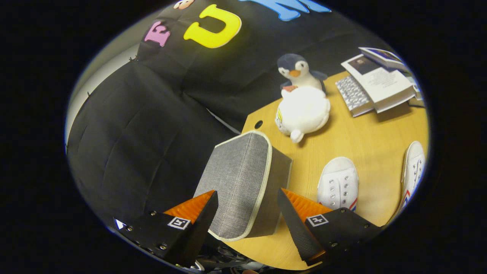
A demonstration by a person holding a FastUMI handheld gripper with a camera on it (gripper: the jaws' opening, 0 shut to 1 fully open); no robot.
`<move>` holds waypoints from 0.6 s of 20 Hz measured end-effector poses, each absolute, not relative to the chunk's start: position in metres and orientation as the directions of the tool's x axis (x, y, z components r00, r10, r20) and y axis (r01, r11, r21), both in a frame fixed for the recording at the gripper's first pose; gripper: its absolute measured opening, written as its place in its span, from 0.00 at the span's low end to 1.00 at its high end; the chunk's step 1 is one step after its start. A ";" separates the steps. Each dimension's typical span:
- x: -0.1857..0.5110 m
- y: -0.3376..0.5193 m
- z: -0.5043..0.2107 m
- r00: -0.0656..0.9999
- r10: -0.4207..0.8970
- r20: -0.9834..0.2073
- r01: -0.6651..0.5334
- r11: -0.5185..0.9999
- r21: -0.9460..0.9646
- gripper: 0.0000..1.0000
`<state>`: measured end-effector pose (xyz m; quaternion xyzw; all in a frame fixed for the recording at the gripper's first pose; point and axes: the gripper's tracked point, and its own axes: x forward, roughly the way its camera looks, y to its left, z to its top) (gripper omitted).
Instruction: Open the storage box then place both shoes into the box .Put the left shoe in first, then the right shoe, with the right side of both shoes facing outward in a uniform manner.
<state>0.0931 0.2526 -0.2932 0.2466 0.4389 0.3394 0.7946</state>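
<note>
A grey fabric storage box (237,179) with cream piping stands by the wooden table's (365,133) left edge, lid shut. My gripper (247,193) hovers over it, open; the fingers straddle the box's near end and I cannot tell whether they touch it. Two white lace-up shoes lie to the right of the box. One shoe (338,182) is just beyond the right finger (295,213), toe pointing away. The other shoe (413,171), with red and blue stripes on its side, lies farther right.
A penguin plush (298,72) and a round white plush (304,110) sit beyond the box at the table's back. Open books (382,82) and a patterned pad (354,95) are stacked at the back right. A cable hole (258,124) is near the table corner.
</note>
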 end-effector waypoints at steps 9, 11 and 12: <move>0.096 0.283 -0.325 0.216 0.881 -0.422 -0.138 0.455 0.880 0.95; 0.099 0.287 -0.328 0.210 0.891 -0.401 -0.113 0.430 0.896 0.95; 0.099 0.289 -0.328 0.207 0.899 -0.385 -0.094 0.410 0.907 0.92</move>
